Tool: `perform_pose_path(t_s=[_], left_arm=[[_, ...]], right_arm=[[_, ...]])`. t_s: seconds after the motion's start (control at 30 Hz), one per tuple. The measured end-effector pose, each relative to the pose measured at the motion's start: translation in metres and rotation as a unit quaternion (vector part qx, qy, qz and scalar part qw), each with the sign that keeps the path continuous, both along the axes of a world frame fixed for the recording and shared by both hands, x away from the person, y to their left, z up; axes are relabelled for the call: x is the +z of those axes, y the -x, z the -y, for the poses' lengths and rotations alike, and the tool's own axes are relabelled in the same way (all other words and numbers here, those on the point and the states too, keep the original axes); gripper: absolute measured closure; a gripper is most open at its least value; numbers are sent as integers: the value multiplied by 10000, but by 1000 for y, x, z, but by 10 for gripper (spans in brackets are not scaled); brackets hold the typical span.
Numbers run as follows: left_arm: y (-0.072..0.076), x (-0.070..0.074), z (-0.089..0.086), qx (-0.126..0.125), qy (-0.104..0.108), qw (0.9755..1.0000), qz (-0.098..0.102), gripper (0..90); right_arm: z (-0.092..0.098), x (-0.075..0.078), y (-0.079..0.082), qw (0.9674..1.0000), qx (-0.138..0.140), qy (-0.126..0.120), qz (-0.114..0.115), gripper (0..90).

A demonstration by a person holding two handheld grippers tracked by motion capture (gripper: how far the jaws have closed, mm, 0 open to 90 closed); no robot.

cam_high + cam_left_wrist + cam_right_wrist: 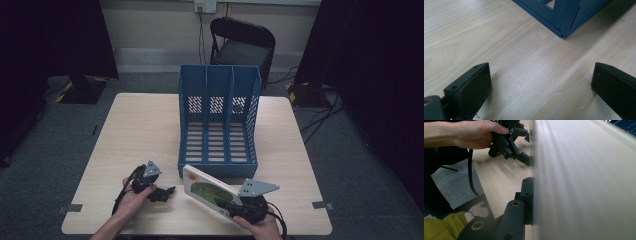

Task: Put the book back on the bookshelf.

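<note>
We pinched the book (207,192) in our right gripper (231,206) beside the rack (220,120), our left gripper (169,192) spread empty.

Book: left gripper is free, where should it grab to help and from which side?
Probably the free upper-left corner of the book, approached from the left. The book lies tilted in front of the blue file rack; the right gripper clamps its lower right end, and the left gripper stands open beside it.
</note>
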State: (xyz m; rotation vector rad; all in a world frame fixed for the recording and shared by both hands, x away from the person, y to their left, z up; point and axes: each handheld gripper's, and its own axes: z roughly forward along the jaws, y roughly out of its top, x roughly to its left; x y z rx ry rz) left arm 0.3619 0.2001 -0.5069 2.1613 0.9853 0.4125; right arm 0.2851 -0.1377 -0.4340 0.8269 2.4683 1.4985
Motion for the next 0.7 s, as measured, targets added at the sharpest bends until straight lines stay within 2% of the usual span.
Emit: perform_pose_path(t_s=[0.7], left_arm=[[0, 0, 0, -26, -38, 10000, -6, 22]], right_arm=[[4, 21, 1, 9997, -108, -176, 154, 766]])
